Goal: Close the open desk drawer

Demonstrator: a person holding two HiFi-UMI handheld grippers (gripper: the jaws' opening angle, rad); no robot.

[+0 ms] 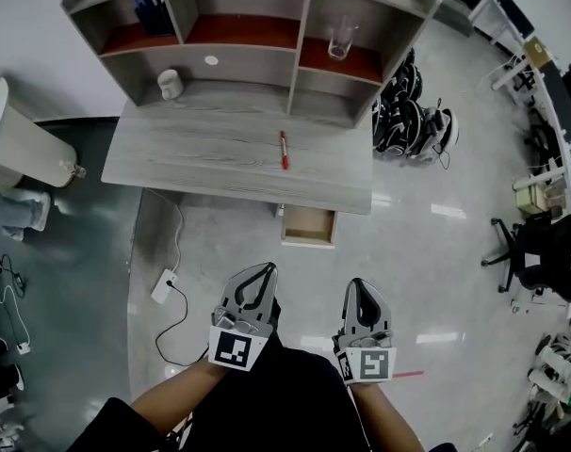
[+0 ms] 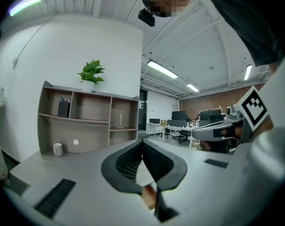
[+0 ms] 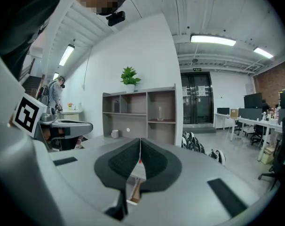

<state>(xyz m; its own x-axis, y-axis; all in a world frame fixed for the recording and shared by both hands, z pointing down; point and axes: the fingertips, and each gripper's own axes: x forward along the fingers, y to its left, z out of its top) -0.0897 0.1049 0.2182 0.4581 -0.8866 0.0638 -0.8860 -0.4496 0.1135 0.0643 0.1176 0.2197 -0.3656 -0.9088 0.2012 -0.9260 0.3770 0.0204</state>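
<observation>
A grey wooden desk (image 1: 201, 153) stands ahead with a shelf unit (image 1: 248, 40) on top. Its small wooden drawer (image 1: 309, 226) is pulled out below the front edge, right of centre, empty inside. My left gripper (image 1: 267, 269) and right gripper (image 1: 359, 284) hover side by side over the floor, a short way in front of the drawer, both shut and empty. Part of the drawer (image 2: 148, 197) shows between the jaws in the left gripper view, and the drawer (image 3: 133, 188) also peeks below the shut jaws in the right gripper view.
A red pen (image 1: 284, 149) lies on the desktop. A white cup (image 1: 170, 84) and a glass (image 1: 339, 40) sit on the shelves. A power strip with cable (image 1: 163, 285) lies on the floor at left. Bags (image 1: 413, 121) lie right of the desk; office chairs (image 1: 535, 252) stand far right.
</observation>
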